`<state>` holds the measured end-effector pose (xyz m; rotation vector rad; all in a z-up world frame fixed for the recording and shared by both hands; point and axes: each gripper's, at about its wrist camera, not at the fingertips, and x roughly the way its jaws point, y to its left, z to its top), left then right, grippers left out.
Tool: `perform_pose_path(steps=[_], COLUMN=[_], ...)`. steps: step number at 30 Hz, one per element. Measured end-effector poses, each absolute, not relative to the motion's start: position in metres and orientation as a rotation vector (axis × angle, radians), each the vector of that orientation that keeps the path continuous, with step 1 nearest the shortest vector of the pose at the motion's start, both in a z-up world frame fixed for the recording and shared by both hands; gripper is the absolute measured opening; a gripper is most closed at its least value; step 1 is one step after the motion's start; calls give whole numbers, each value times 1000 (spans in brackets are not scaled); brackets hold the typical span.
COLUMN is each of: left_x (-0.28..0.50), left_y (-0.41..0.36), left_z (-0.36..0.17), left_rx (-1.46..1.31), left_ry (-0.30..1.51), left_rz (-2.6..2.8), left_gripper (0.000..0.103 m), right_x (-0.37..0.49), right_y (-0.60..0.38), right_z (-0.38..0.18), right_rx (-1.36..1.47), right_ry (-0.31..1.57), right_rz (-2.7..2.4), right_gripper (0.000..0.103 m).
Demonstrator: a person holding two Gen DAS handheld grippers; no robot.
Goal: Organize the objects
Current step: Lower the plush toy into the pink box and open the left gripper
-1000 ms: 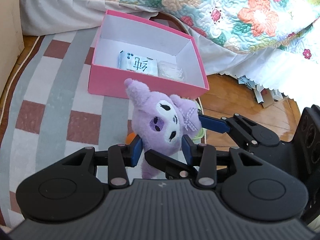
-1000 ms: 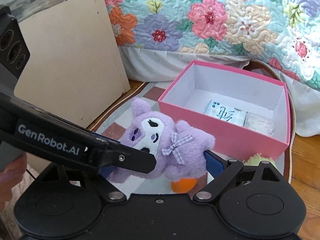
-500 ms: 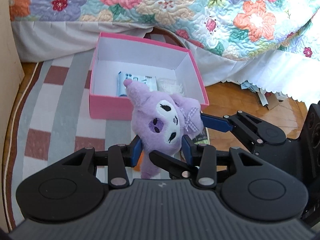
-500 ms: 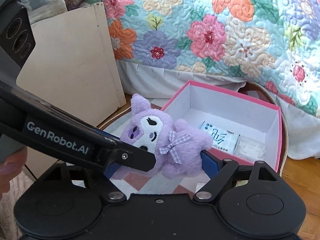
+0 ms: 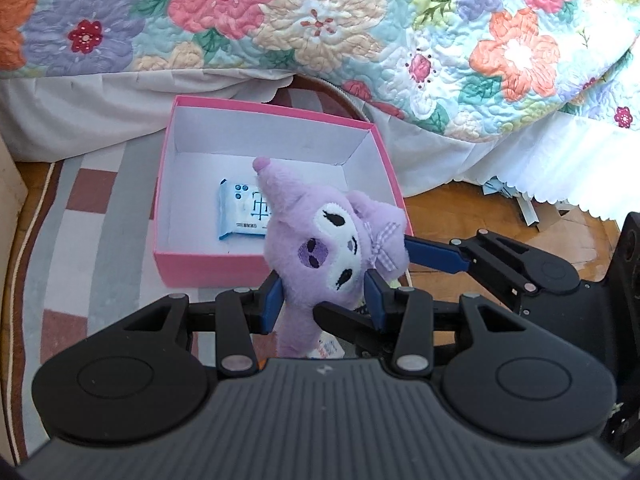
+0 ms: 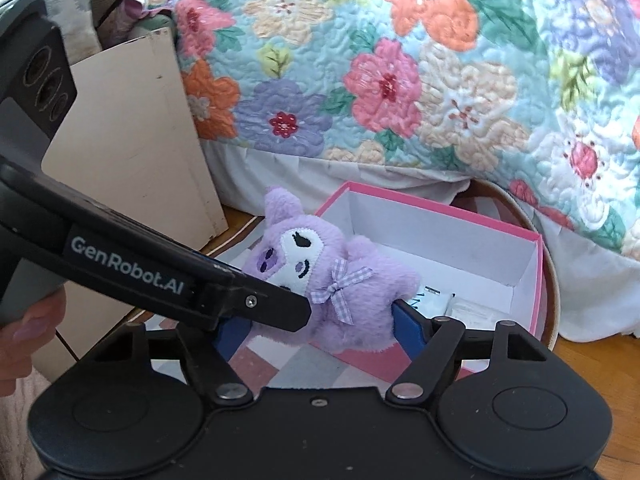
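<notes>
Left gripper (image 5: 322, 300) clamped on purple plush toy (image 5: 320, 256), blue pads pressed into its sides below the face; toy held clear of the rug, one ear tip over the box interior; right gripper (image 6: 316, 326) jaws closing, toy between them, right blue pad (image 6: 408, 328) just beside the plush flank, left pad largely hidden behind the left gripper's arm, so pad contact cannot be confirmed; part of a hand (image 6: 24, 344) visible at the left edge of the right wrist view; pink box (image 5: 208, 268) open-topped, white inside, resting on checked rug (image 5: 80, 240); near wall directly below the toy's head; blue-and-white packet (image 5: 240, 212) flat on the box floor toward the near wall, a second clear packet (image 6: 472, 308) beside it; left half of the box floor bare; far wall close under the floral quilt (image 5: 320, 20) and white bed skirt; beige panel (image 6: 132, 152) standing left of the box; wood floor (image 5: 460, 216) right of the rug, paper scraps near the skirt's edge.
</notes>
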<state>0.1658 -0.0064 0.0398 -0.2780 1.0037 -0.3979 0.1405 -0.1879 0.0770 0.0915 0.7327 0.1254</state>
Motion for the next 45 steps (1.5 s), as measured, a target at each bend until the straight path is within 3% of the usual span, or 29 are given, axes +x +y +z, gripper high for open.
perform_pose_path(steps=[15, 19, 45], left_x=[235, 250, 324], left_y=[-16, -20, -12], left_z=[6, -1, -90], left_rx=[-300, -273, -376], left_ry=[1039, 1039, 1152], left_rz=[-349, -335, -299], left_gripper=[41, 41, 42], right_x=[192, 203, 287], right_y=[-229, -238, -264], right_z=[51, 41, -33], right_rx=[123, 122, 126], right_ry=[802, 820, 1051], right_rz=[139, 126, 61], right_gripper=[57, 42, 40])
